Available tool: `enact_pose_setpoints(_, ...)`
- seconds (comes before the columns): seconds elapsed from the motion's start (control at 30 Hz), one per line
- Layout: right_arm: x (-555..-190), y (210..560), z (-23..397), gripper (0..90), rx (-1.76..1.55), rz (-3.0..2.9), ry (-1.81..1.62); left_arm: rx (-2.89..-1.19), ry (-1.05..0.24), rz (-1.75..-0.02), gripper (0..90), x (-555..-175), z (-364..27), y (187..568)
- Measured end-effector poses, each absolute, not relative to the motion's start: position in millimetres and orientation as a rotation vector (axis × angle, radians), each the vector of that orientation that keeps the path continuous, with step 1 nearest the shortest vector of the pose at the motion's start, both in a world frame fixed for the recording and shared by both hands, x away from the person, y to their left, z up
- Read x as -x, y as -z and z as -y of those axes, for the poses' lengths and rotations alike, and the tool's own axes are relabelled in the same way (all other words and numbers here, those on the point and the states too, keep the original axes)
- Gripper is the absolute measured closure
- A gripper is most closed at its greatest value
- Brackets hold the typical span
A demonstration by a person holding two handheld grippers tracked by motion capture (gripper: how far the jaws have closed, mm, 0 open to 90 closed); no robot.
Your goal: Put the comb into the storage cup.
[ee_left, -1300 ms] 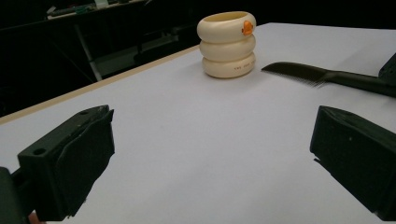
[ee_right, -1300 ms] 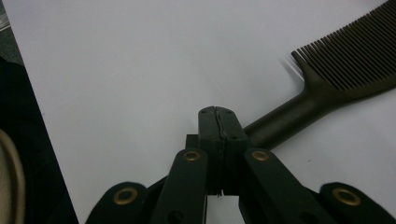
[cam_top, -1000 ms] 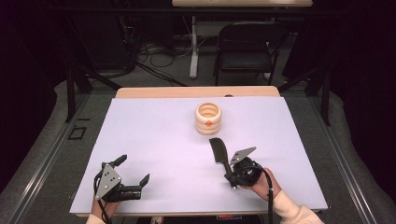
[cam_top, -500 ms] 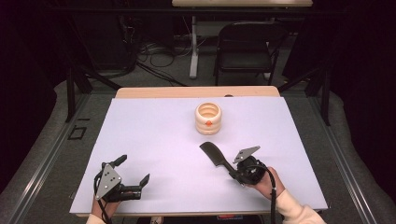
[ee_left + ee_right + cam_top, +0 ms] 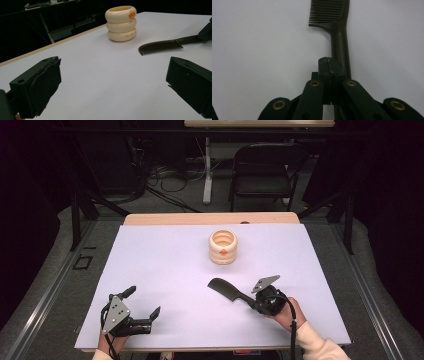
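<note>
A dark comb (image 5: 227, 290) lies low over the white table, teeth end pointing left toward the middle. My right gripper (image 5: 250, 299) is shut on its handle at the front right. In the right gripper view the pads (image 5: 329, 62) press together and the comb (image 5: 338, 30) runs straight ahead from under them. A cream ringed cup (image 5: 223, 247) with an orange mark stands upright at the table's centre back. My left gripper (image 5: 144, 301) rests at the front left, open and holding nothing. In the left gripper view its jaws stand wide apart, with the cup (image 5: 121, 23) and the comb (image 5: 160, 46) beyond them.
A white sheet (image 5: 165, 260) covers the table, with a wooden strip (image 5: 210, 218) showing along its far edge. Past the table a dark folding chair (image 5: 265, 170) and cables on the floor are visible.
The right gripper has turned and drifted right and nearer, swinging the comb from pointing away to pointing left. The left gripper has stayed put.
</note>
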State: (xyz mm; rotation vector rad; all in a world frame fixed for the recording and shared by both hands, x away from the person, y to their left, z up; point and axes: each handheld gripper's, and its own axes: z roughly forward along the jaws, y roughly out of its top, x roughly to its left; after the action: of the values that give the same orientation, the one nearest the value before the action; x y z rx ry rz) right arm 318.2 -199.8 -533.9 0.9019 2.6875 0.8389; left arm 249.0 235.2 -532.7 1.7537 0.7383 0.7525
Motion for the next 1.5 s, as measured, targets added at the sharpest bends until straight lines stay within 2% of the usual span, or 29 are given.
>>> enact_pose_setpoints(0.5,-321.1,535.4,201.5,90.0,-0.901,-2.670,-0.824,-1.754,-0.752,-0.738,0.0,-249.0,-235.3,532.8)
enact_pose_setpoints(0.6,-320.7,535.3,200.8,86.8,-0.885,-2.696,-0.822,-1.754,-0.751,-0.738,0.0,-249.1,-235.2,532.8)
enact_pose_setpoints(0.7,-317.2,533.8,197.8,78.9,-0.865,-2.742,-0.800,-1.756,-0.752,-0.740,0.0,-249.2,-235.0,532.8)
enact_pose_setpoints(0.73,-314.1,530.0,194.9,71.0,-0.845,-2.756,-0.790,-1.755,-0.754,-0.741,0.0,-249.2,-234.7,532.8)
enact_pose_setpoints(0.77,-314.1,530.0,194.9,71.0,-0.845,-2.756,-0.790,-1.755,-0.754,-0.741,0.0,-249.2,-234.7,532.8)
enact_pose_setpoints(0.83,-311.2,523.9,193.1,62.9,-0.824,-2.759,-0.791,-1.756,-0.754,-0.741,0.0,-248.8,-235.0,532.8)
enact_pose_setpoints(0.87,-311.2,523.9,193.1,62.9,-0.824,-2.759,-0.791,-1.756,-0.754,-0.741,0.0,-248.8,-235.0,532.8)
enact_pose_setpoints(0.97,-309.5,515.2,193.4,49.7,-0.818,-2.742,-0.808,-1.755,-0.753,-0.738,0.0,-248.9,-235.4,532.8)
enact_pose_setpoints(1.03,-309.6,514.1,194.0,46.8,-0.811,-2.737,-0.819,-1.756,-0.752,-0.739,0.0,-249.0,-235.3,532.8)
enact_pose_setpoints(1.1,-309.5,511.5,195.5,38.8,-0.824,-2.725,-0.822,-1.756,-0.753,-0.739,0.0,-249.1,-235.1,532.8)
enact_pose_setpoints(1.13,-310.4,509.9,197.4,31.9,-0.822,-2.716,-0.830,-1.756,-0.753,-0.739,0.0,-249.1,-235.1,532.8)
enact_pose_setpoints(1.17,-310.4,509.9,197.4,31.9,-0.822,-2.716,-0.830,-1.756,-0.753,-0.740,0.0,-249.2,-235.1,532.9)
enact_pose_setpoints(1.27,-311.6,506.9,199.8,23.1,-0.831,-2.698,-0.832,-1.756,-0.753,-0.742,0.0,-249.0,-234.7,532.9)
enact_pose_setpoints(1.5,-315.7,503.0,200.5,16.3,-0.820,-2.670,-0.845,-1.756,-0.755,-0.742,0.0,-248.6,-235.1,533.0)
